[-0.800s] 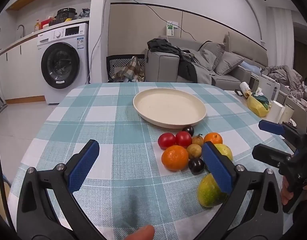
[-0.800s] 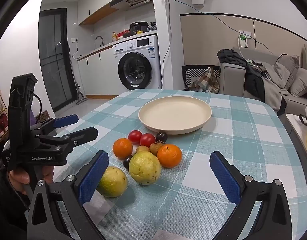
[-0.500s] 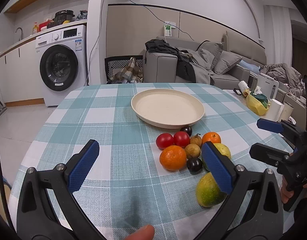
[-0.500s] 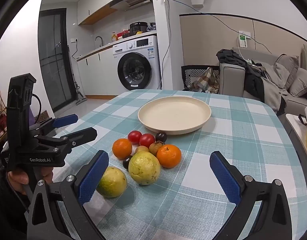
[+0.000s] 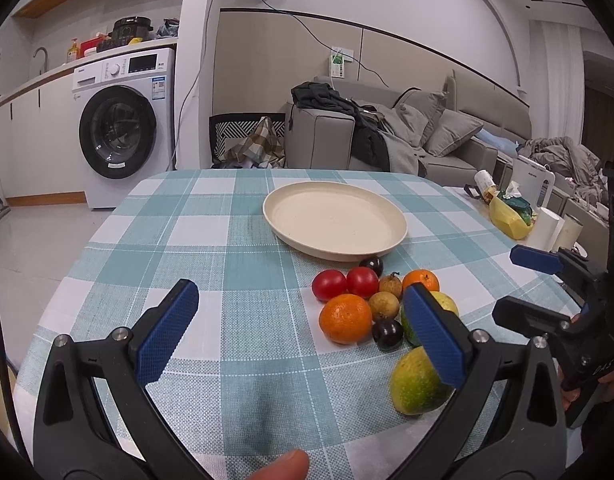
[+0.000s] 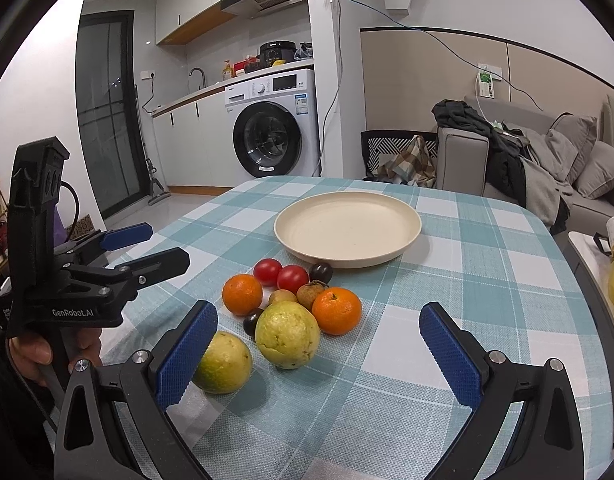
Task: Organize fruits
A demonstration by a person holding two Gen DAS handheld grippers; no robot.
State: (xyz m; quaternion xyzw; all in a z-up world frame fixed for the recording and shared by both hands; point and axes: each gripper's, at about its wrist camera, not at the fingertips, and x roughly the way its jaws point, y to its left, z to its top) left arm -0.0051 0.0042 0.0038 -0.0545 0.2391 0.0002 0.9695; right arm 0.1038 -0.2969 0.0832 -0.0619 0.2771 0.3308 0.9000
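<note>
Two oranges (image 6: 242, 294), two tomatoes (image 6: 292, 278), two guavas (image 6: 287, 334), two plums (image 6: 321, 272), two longans (image 6: 309, 295) sit beside your bare plate (image 6: 407, 240); left gripper (image 5: 303, 336) and right gripper (image 6: 319, 354) both gape wide, holding nothing.

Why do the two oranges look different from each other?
The orange on the left looks smooth and plain, while the orange on the right shows a small green stem spot on top. The left one sits beside the two red tomatoes; the right one sits beside the big yellow-green guava. Both are round, bright orange, and lie on the checked tablecloth, not on the plate.
</note>
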